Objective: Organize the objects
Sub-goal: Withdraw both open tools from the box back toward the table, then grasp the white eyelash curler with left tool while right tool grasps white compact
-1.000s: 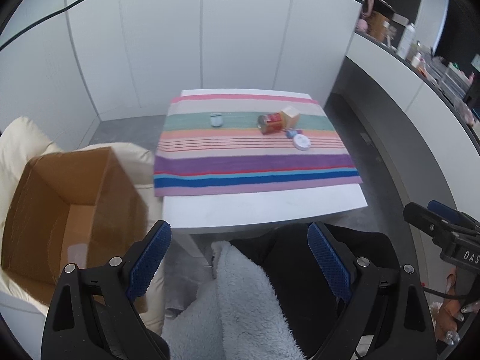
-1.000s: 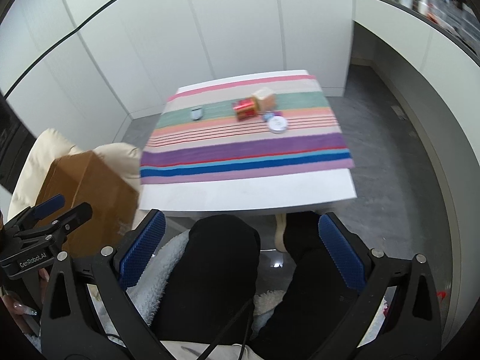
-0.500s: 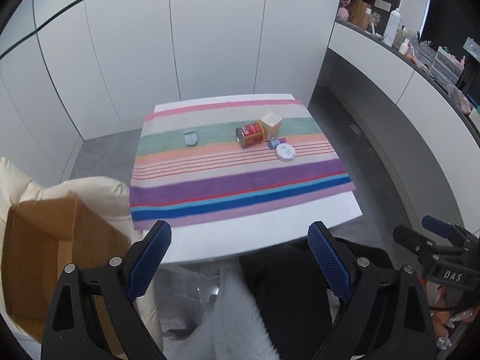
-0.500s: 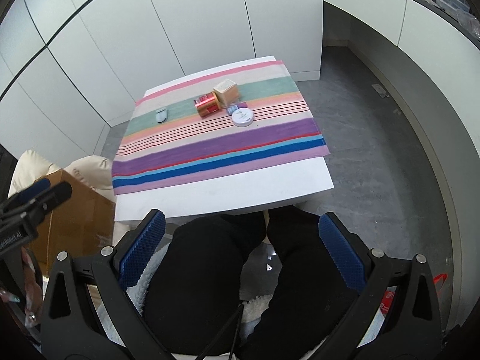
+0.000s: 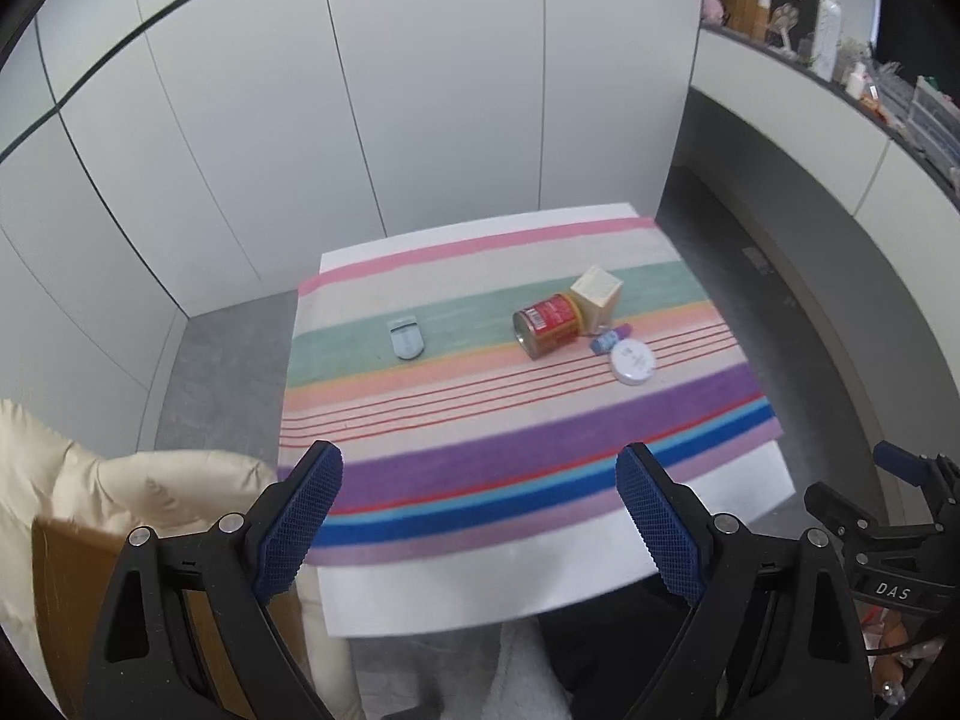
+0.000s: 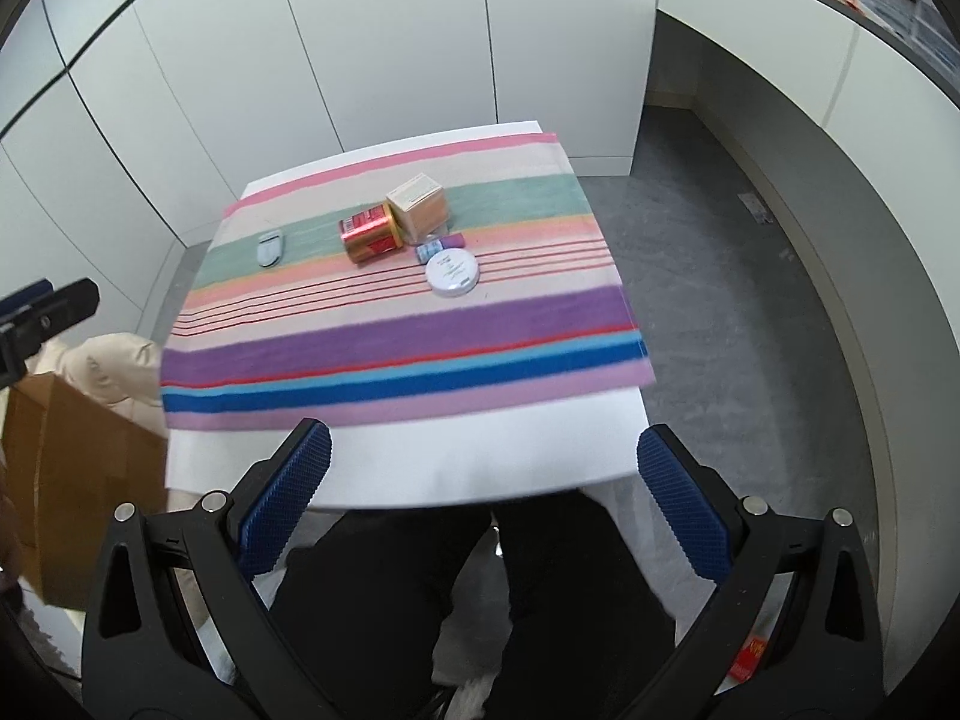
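Note:
A white table (image 5: 480, 582) carries a striped cloth (image 5: 516, 456). On the cloth's far part a red can (image 5: 547, 324) lies on its side against a beige box (image 5: 595, 295). A small blue and purple tube (image 5: 609, 339) and a round white tin (image 5: 632, 362) sit just in front of them. A pale blue flat item (image 5: 406, 338) lies apart to the left. My left gripper (image 5: 477, 455) hangs open over the table's near edge, holding nothing. My right gripper (image 6: 485, 432) is open too, short of the near edge and above the person's dark trousers (image 6: 468, 600). The can (image 6: 370, 234) and tin (image 6: 453, 271) lie far ahead.
An open cardboard box (image 5: 54, 588) stands low at the left on a cream cushion (image 5: 150, 480), beside the table. Grey floor (image 6: 750, 330) runs along the table's right side to a curved white counter (image 6: 840, 60) with clutter on top. White wall panels stand behind the table.
Both grippers have swung forward and right toward the table, which now looks nearer and larger. The cardboard box has slid to the left edge of both views. Both jaws kept the same width.

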Available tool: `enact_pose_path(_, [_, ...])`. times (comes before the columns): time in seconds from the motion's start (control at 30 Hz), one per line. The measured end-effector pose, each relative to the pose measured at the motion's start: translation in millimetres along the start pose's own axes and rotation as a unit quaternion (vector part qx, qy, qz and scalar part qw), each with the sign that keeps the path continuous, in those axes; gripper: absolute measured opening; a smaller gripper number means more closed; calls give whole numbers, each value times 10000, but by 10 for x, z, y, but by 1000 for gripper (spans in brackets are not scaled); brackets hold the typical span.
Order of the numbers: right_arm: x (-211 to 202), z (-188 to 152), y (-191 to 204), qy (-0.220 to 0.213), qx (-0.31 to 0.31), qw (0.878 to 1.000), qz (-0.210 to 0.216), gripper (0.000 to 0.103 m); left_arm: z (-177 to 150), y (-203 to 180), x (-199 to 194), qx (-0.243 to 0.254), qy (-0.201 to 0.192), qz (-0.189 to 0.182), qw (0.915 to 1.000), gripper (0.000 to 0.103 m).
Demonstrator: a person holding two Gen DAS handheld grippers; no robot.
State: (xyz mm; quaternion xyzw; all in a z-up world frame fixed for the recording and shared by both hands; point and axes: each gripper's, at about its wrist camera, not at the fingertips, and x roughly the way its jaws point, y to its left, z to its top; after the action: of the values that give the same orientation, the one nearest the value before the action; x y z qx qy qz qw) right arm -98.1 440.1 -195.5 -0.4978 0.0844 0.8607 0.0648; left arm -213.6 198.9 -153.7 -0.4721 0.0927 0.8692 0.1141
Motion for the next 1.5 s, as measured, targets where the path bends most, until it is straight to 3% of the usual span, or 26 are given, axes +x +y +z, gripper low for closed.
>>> enact_pose_path(0.17, [510,256,75,128,-167,9998,7,103,243,157,495,-169,383,-57,9991,94])
enact_pose_path(0.33, [1108,474,153,298,-259,9992,73,103,460,374,1229,-186,645,37,9977,94])
enact_pose_path(0.4, [1338,543,172,371,-227,9990,75,103,515,506,1571,-401,720,112,9965,94])
enact_pose_path(0.53, [1733,641,197,417,-186,9988,149,103,529,761,2359,-1119,1327,-233,9845,93])
enact_pose_path(0.63, [2047,712,188,494,-124,9985,178,103,533,812,2760,-1186,1227,446,9843,93])
enact_pose_path(0.8, [2476,808,241,428,-142,9988,166,102,605,893,3255,-1673,1146,337,9786,92])
enact_pose_path(0.83, [2529,818,256,418,-153,9988,180,101,634,869,3351,-1686,1183,467,9774,92])
enact_pose_path(0.9, [2630,830,297,365,-221,9989,171,95,669,808,3476,-1584,1241,592,9777,94])
enact_pose_path(0.97, [2735,825,347,414,-338,9986,60,87,687,811,3510,-1639,1090,550,9789,88])
enact_pose_path(1.0, [2735,822,399,271,-494,9983,-127,80,696,826,3501,-1692,1016,604,9785,75])
enact_pose_path(1.03, [2733,820,429,204,-593,9978,-236,72,702,838,3467,-1730,927,634,9785,45])
enact_pose_path(1.07, [2717,821,448,151,-626,9978,-169,66,711,832,3438,-1678,889,628,9798,38])
enact_pose_path(1.1, [2694,821,463,130,-662,9975,-185,60,720,813,3438,-1579,942,623,9810,36])
enact_pose_path(1.23, [2646,816,464,208,-645,9976,-123,59,676,751,3401,-1285,1126,718,9827,36])
enact_pose_path(1.5, [2273,886,518,39,-707,9974,-155,59,698,702,3032,-1113,1075,644,9859,36])
